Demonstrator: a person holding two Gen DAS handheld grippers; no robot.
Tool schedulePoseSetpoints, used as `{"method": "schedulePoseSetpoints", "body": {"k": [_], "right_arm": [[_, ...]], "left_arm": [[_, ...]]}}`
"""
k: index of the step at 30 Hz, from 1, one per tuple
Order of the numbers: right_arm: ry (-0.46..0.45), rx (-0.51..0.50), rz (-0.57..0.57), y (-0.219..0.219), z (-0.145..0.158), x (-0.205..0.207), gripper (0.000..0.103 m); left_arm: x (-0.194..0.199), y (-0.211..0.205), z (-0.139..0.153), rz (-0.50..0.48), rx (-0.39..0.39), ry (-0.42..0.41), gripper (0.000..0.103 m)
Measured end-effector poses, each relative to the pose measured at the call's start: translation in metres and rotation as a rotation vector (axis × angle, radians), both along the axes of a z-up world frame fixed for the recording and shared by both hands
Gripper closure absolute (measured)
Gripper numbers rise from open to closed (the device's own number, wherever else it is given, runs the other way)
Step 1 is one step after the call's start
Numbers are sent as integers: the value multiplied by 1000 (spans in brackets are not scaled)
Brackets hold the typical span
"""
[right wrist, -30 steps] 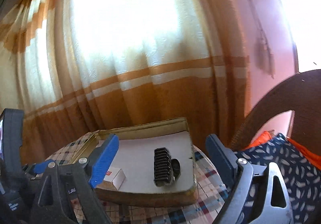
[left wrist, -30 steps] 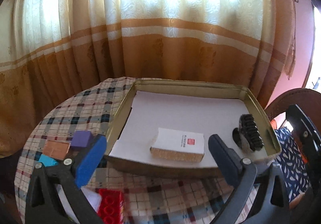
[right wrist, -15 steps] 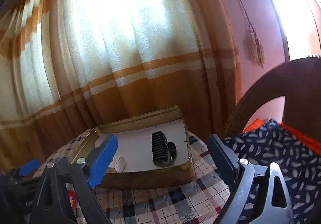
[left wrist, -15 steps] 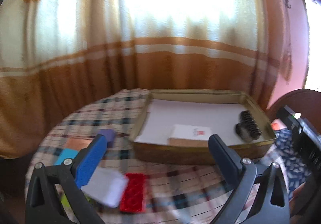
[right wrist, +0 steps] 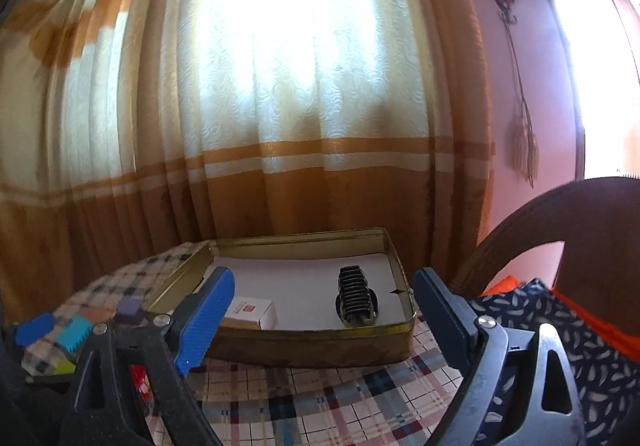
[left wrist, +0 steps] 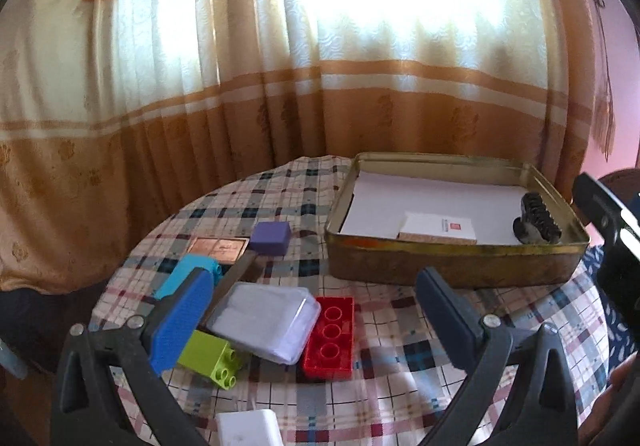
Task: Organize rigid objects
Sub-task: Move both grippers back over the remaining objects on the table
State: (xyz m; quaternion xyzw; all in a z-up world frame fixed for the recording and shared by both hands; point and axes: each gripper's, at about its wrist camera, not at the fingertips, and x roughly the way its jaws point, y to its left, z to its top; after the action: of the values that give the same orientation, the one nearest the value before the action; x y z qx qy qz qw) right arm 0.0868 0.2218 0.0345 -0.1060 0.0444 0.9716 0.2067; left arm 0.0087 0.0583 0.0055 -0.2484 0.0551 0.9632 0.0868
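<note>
A brass-coloured tin tray point(left wrist: 452, 262) point(right wrist: 312, 346) lined with white paper sits on the plaid table. Inside it lie a small white box point(left wrist: 438, 232) point(right wrist: 252, 312) and a black comb attachment point(left wrist: 536, 220) point(right wrist: 355, 300). Loose on the cloth to the tray's left are a red brick point(left wrist: 330, 338), a clear plastic case point(left wrist: 264, 320), a lime brick point(left wrist: 212, 364), a cyan brick point(left wrist: 188, 274), a purple block point(left wrist: 271, 238) and a copper plate point(left wrist: 218, 246). My left gripper point(left wrist: 316, 316) hangs open above the case and red brick. My right gripper point(right wrist: 324, 320) stands open before the tray, holding nothing.
A white object point(left wrist: 248, 428) lies at the table's front edge. A patterned dark-blue cushion point(right wrist: 560, 330) and a wooden chair back point(right wrist: 572, 214) stand to the right of the table. Curtains point(left wrist: 280, 86) hang close behind the table.
The left gripper has drawn back and swung left from the tray, bringing the loose bricks and case into view. The right gripper backed off and rolled level. Both stayed open.
</note>
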Motion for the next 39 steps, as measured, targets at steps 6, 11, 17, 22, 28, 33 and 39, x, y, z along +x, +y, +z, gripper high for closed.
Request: {"method": "schedulePoseSetpoints", "body": {"k": [6,11,17,22,28,33,39], "right_arm": [[39,43,30,-12,1,10,0],[24,5,12,-5,1,7,0],[10,41,29,-13,0,5,0],[2,30,29,-10,0,3,1],[-33,-24,100,-13,-4,-4,1],[-84,-62,109,-13,-9,-15,1],[-81,-110,122,-11,-12,-15,1]], "left_arm": [[1,-8,-3,13,20,-12,0],[1,-12,-6,18,32,-34,0],[-5,-23,-10,58,54,-77,0],[-3,-23,-10,59,44,-75,0],[-3,-29,-10,60,40,-93,0],[-5,-43,-15,74,50,-155,0],[2,-65,-22,103,2,-192,0]]}}
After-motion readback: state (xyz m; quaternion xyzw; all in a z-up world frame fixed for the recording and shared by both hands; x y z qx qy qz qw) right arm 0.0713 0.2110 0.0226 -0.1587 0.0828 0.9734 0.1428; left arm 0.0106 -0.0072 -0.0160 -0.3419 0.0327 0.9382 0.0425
